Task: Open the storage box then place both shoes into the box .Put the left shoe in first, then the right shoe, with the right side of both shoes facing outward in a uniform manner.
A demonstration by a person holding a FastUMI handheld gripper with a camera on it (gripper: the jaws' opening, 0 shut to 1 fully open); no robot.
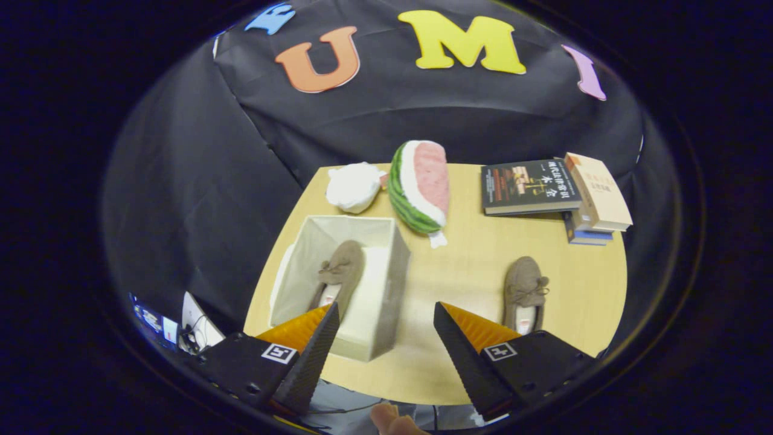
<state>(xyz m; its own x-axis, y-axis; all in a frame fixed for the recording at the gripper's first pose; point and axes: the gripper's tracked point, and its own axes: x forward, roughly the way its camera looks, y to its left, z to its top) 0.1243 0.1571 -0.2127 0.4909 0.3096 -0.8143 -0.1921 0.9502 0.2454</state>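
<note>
An open cream fabric storage box (pixel 386 284) stands on the wooden table (pixel 465 266), ahead of my left finger. One brown moccasin shoe (pixel 339 273) lies inside it, toe pointing away. The second brown shoe (pixel 524 289) rests on the table right of the box, just beyond my right finger, toe also pointing away. My gripper (pixel 386 314) hovers above the table's near edge, open, with nothing between its fingers; the box's right wall lies ahead of the gap.
A plush watermelon slice (pixel 421 186) and a white crumpled bundle (pixel 354 187) sit beyond the box. A stack of books (pixel 555 193) occupies the far right corner. A fingertip (pixel 392 420) shows below the gripper. Cables and papers (pixel 181 329) lie off the table's left.
</note>
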